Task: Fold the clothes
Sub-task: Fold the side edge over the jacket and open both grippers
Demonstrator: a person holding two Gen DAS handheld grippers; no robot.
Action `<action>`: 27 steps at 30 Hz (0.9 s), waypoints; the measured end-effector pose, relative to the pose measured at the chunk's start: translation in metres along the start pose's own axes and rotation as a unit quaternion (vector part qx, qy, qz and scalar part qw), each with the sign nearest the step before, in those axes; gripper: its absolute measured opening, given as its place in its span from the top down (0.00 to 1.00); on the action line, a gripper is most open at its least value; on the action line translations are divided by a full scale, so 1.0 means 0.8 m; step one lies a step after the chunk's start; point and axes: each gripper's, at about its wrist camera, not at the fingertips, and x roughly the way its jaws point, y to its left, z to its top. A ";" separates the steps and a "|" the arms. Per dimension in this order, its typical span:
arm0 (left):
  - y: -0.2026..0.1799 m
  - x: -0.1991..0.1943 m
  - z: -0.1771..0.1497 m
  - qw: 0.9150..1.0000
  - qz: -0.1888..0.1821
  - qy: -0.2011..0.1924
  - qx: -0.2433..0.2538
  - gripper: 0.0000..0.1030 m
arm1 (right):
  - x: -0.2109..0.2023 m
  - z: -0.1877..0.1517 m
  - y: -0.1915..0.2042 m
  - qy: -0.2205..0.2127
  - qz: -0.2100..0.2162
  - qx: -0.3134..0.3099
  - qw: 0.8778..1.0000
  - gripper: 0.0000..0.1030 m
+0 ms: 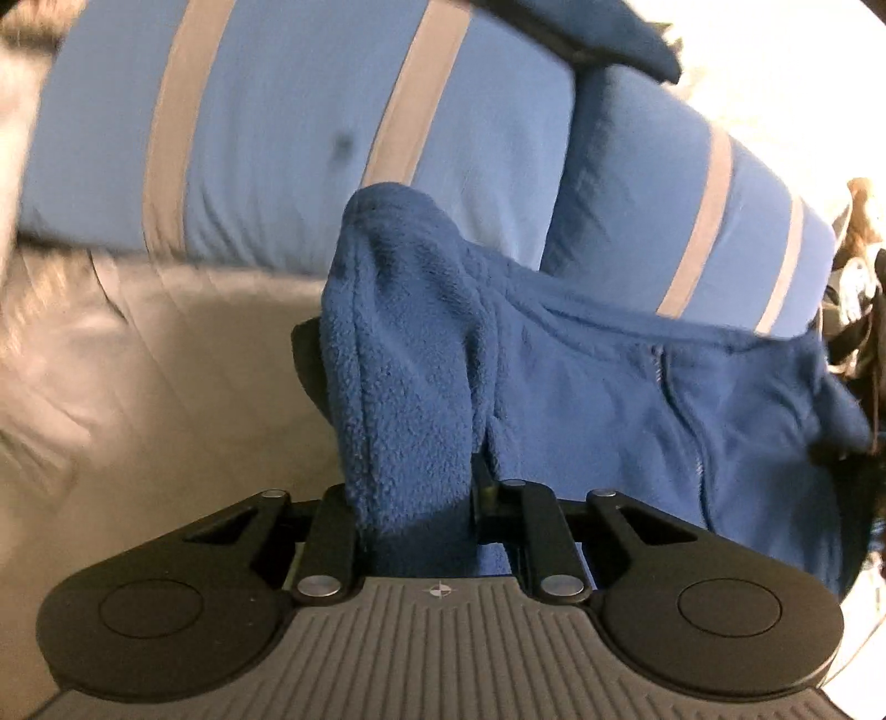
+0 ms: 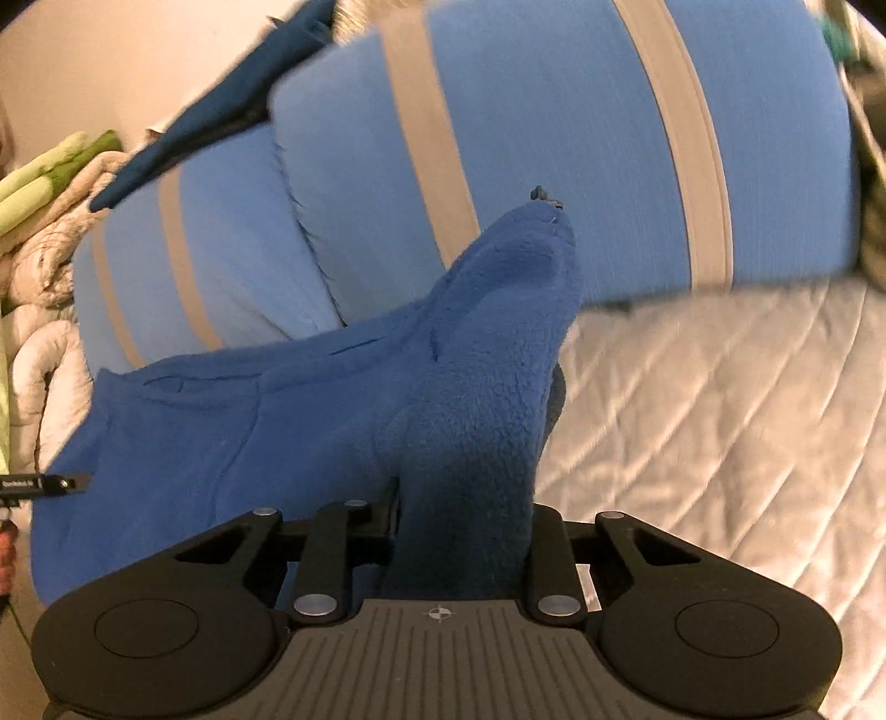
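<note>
A blue fleece garment (image 1: pixel 581 387) hangs stretched between my two grippers. My left gripper (image 1: pixel 410 387) is shut on one bunched corner of it; the fleece covers most of the fingers. My right gripper (image 2: pixel 487 387) is shut on the other corner of the fleece (image 2: pixel 277 432), which drapes off to the left; a small dark zip pull (image 2: pixel 540 194) pokes out at the top. Behind it lies a light blue cloth with grey stripes (image 1: pixel 277 138), also in the right wrist view (image 2: pixel 554 111). A dark navy piece (image 1: pixel 609 33) lies over its far edge.
A grey quilted bed cover (image 2: pixel 720 415) spreads under everything and shows in the left wrist view (image 1: pixel 138 387). Crumpled beige and green laundry (image 2: pixel 50 210) is piled at the left. A dark cluttered heap (image 1: pixel 858 288) sits at the right edge.
</note>
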 end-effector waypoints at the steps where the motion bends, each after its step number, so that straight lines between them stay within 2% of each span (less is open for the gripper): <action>1: -0.006 -0.010 0.004 1.000 0.008 -0.008 0.009 0.81 | -0.008 0.003 0.006 -0.007 -0.003 -0.009 1.000 0.74; 6: -0.017 -0.042 0.020 0.999 0.026 -0.034 0.032 0.81 | -0.039 0.017 0.042 -0.036 -0.028 -0.062 0.997 0.74; 10: -0.023 -0.058 0.024 0.996 0.048 -0.052 0.050 0.81 | -0.054 0.023 0.061 -0.052 -0.033 -0.079 0.995 0.74; 15: -0.006 -0.082 0.039 0.994 0.073 -0.072 0.038 0.81 | -0.058 0.033 0.094 -0.062 -0.025 -0.091 0.994 0.74; 18: 0.017 -0.103 0.050 0.990 0.105 -0.087 0.022 0.81 | -0.048 0.045 0.126 -0.067 -0.010 -0.102 0.993 0.74; 21: 0.044 -0.130 0.068 0.978 0.167 -0.120 0.024 0.77 | -0.027 0.064 0.168 -0.074 0.014 -0.114 0.991 0.74; 23: 0.066 -0.137 0.082 0.961 0.229 -0.151 0.031 0.68 | 0.000 0.076 0.201 -0.087 0.030 -0.130 0.987 0.67; 24: 0.080 -0.135 0.089 0.953 0.260 -0.155 0.033 0.64 | 0.017 0.082 0.218 -0.091 0.031 -0.139 0.986 0.54; 25: 0.090 -0.131 0.093 0.946 0.289 -0.146 0.032 0.59 | 0.032 0.086 0.233 -0.090 0.024 -0.148 0.985 0.35; 26: 0.100 -0.128 0.096 0.938 0.317 -0.137 0.034 0.56 | 0.044 0.086 0.248 -0.089 0.007 -0.162 0.983 0.25; 27: 0.105 -0.123 0.095 0.930 0.342 -0.128 0.045 0.40 | 0.048 0.081 0.263 -0.102 -0.019 -0.188 0.977 0.05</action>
